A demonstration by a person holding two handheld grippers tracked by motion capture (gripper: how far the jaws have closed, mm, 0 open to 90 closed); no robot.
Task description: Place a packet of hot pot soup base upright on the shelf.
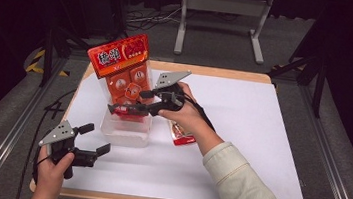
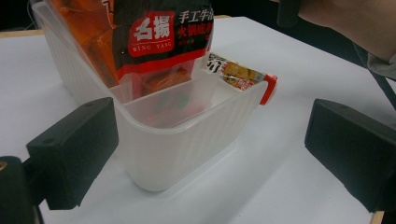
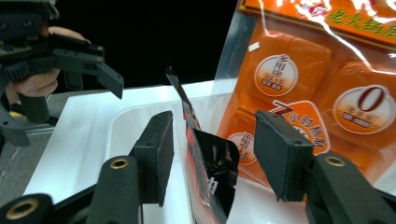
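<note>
A clear plastic bin (image 1: 125, 134) (image 2: 177, 149) stands on the white table. An orange snack bag (image 1: 119, 55) (image 3: 303, 70) stands upright in it. A red and black packet (image 2: 163, 37) (image 3: 210, 163) stands in front of the bag, inside the bin. My right gripper (image 1: 129, 100) (image 3: 212, 140) hangs over the bin with its jaws on either side of that packet; the pads are apart from it, so the gripper is open. My left gripper (image 1: 97, 138) (image 2: 210, 154) rests at the front left, wide open and empty, pointing at the bin's near corner.
A small red and yellow packet (image 1: 182, 134) (image 2: 240, 74) lies flat on the table just right of the bin, under my right wrist. The white sheet (image 1: 253, 118) stretches bare to the right. A metal stand (image 1: 221, 19) sits on the floor beyond the table.
</note>
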